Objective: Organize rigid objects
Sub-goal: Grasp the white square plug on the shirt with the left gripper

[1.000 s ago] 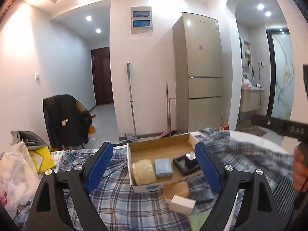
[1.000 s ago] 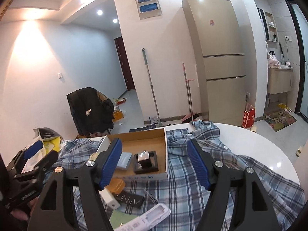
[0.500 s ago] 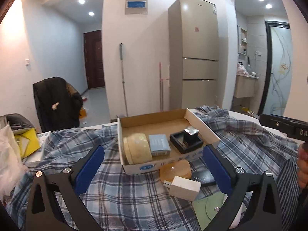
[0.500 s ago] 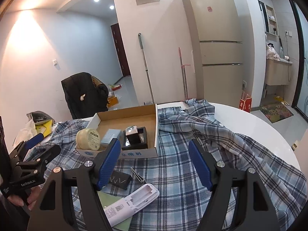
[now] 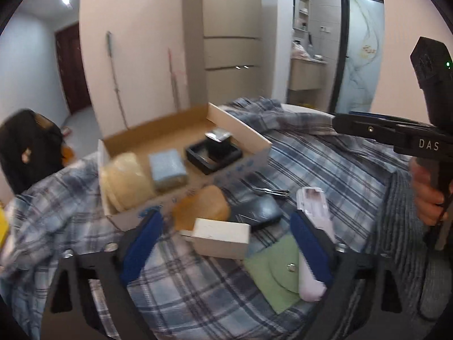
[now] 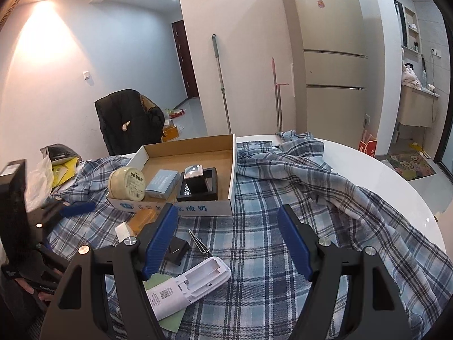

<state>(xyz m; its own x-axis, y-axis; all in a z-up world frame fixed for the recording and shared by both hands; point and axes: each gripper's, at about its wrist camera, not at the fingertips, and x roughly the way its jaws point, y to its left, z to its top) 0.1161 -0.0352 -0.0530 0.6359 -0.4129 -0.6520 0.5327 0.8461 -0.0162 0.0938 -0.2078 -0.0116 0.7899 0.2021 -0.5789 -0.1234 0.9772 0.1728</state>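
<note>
A shallow cardboard box (image 5: 237,130) (image 6: 232,175) on the plaid cloth holds a cream round tub (image 6: 127,184), a light blue packet (image 6: 162,182) and a black tray with a silver-topped item (image 6: 198,184). In front of it lie a white box (image 5: 220,238), an orange piece (image 5: 201,208), a black case (image 5: 257,212), tweezers (image 6: 199,242), a white plastic case (image 6: 192,283) and a green card (image 5: 271,274). My left gripper (image 5: 226,246) is open, its fingers either side of the white box. My right gripper (image 6: 229,240) is open and empty above the cloth.
The plaid shirt (image 6: 311,187) covers a round white table (image 6: 396,187). Bags and a yellow item (image 6: 59,167) lie at the left edge. A chair with a black jacket (image 6: 127,119) stands behind. A fridge (image 6: 331,56) and mops (image 6: 222,82) stand at the wall.
My left gripper has dropped and moved forward, its fingers now around the white box. My right gripper has tilted down slightly toward the table. Both stay open.
</note>
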